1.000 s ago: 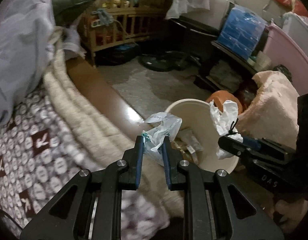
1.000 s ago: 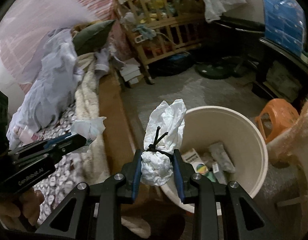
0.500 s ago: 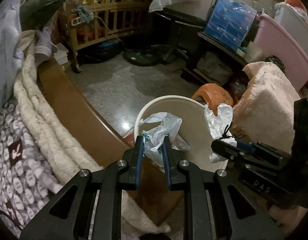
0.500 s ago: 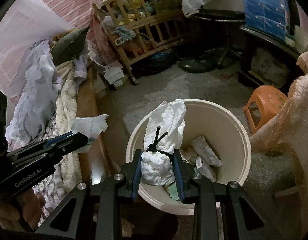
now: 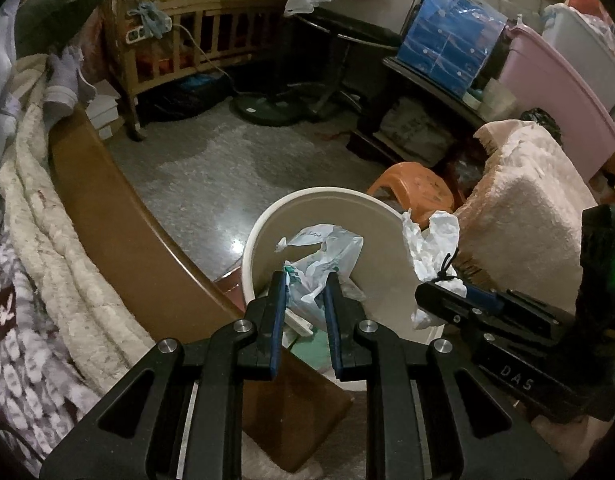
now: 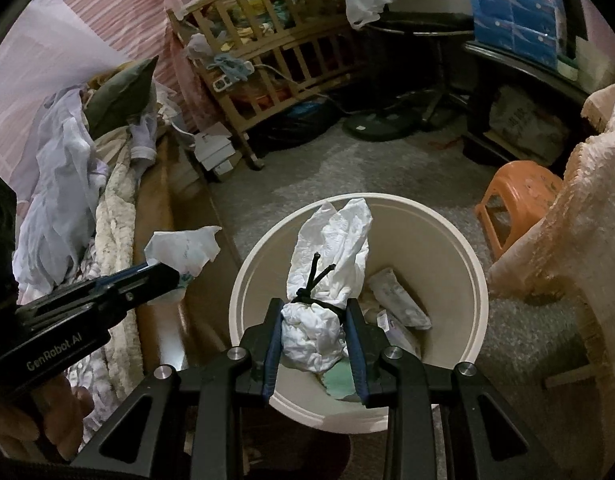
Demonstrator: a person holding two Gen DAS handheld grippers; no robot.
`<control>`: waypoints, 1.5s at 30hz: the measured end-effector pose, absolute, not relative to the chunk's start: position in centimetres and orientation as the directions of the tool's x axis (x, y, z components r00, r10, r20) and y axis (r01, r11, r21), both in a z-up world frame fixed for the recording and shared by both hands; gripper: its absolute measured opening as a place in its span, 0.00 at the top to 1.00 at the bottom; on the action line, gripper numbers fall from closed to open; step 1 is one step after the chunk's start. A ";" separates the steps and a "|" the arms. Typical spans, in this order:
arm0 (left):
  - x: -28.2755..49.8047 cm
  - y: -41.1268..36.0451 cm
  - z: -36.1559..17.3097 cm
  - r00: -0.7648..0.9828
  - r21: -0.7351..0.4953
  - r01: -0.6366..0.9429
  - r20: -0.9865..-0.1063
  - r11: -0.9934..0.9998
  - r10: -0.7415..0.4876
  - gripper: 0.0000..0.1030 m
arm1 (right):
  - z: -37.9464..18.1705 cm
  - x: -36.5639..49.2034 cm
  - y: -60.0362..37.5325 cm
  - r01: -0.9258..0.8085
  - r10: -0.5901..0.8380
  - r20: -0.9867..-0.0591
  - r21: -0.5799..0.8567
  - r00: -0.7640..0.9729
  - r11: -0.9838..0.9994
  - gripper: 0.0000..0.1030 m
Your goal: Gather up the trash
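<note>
We hold two pieces of trash over the cream bin [image 6: 477,280], which stands on the floor just beside the bed's wooden edge [image 5: 107,216]. Our right hand-held gripper [image 6: 313,336] is clamped on a white tissue bundle [image 6: 319,320] tied with a black cord, and it hangs above the bin's open mouth. Our left hand-held gripper [image 5: 305,312] is clamped on a crumpled plastic wrapper [image 5: 323,264], which sits over the bin's near rim on the bed side. Inside the bin we already see several packets and a green scrap, so some collecting looks done. What is left, we judge, is releasing both pieces into the bin and then looking for more around it.
</note>
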State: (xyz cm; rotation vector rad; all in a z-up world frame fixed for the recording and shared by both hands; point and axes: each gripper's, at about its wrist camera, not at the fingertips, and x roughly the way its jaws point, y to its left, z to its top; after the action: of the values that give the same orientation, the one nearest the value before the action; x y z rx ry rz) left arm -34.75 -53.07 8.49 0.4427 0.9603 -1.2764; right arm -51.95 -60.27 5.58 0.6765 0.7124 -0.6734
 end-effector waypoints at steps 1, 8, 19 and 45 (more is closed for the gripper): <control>-34.8 -53.1 8.4 -0.014 -0.222 0.935 -0.800 0.275 -0.599 0.85 | 5.5 -52.0 -60.3 0.740 -0.311 -0.758 0.316 0.573 0.593 0.73; -34.8 -53.0 8.3 -0.046 -0.251 0.934 -0.790 0.255 -0.611 0.83 | 5.5 -52.1 -60.4 0.752 -0.329 -0.758 0.306 0.563 0.583 0.72; -34.6 -51.7 9.0 -0.024 -0.239 0.934 -0.784 0.266 -0.620 0.49 | 5.5 -52.7 -60.2 0.776 -0.347 -0.763 0.303 0.546 0.553 0.59; -35.5 -39.0 18.1 0.294 -0.056 0.916 -0.579 0.396 -0.761 0.49 | 15.5 -53.1 -50.0 0.771 -0.581 -0.575 0.145 0.576 0.620 0.59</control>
State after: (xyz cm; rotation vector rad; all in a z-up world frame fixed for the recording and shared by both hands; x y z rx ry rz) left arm -35.53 -38.96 18.13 0.3115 0.5782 -1.1405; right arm -53.15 -50.03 15.45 0.4059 0.5117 -0.8171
